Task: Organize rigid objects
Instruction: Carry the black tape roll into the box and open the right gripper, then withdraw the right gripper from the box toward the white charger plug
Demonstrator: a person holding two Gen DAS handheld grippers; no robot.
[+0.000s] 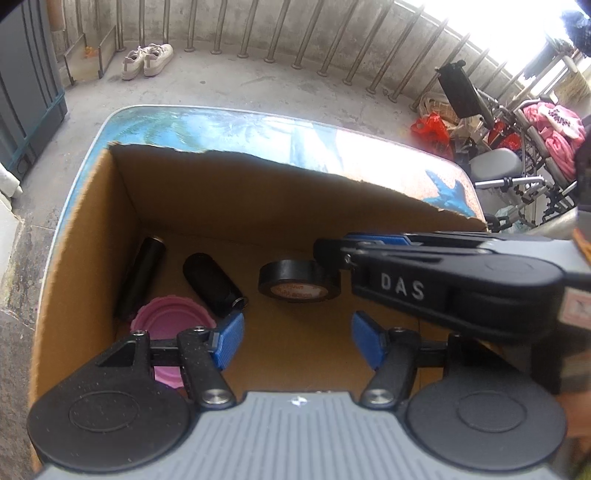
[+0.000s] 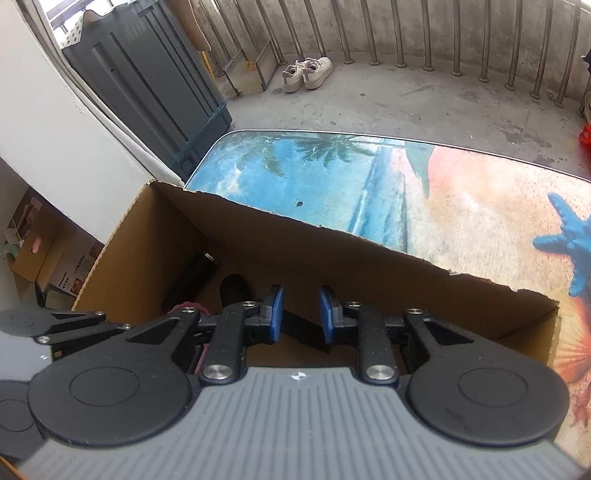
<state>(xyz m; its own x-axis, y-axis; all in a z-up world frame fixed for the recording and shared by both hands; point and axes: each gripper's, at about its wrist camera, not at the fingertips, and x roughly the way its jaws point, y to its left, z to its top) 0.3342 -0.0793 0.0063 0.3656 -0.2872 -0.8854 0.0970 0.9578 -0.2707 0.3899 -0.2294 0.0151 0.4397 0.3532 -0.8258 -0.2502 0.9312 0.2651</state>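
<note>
Hovering over cardboard box (image 1: 92, 206) on worktop (image 2: 332, 173): left hand-held gripper (image 1: 297, 338) open, empty; right hand-held gripper (image 2: 301, 314) nearly closed, apparently empty beside tape roll (image 1: 295, 282).

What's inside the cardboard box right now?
Inside the cardboard box: tape roll, two black cylinders, and a pink lid partly hidden by the left gripper. The near floor is covered.

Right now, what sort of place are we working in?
Probably a home balcony: bare concrete floor, a curved metal railing, and a pair of sneakers left by it.
</note>
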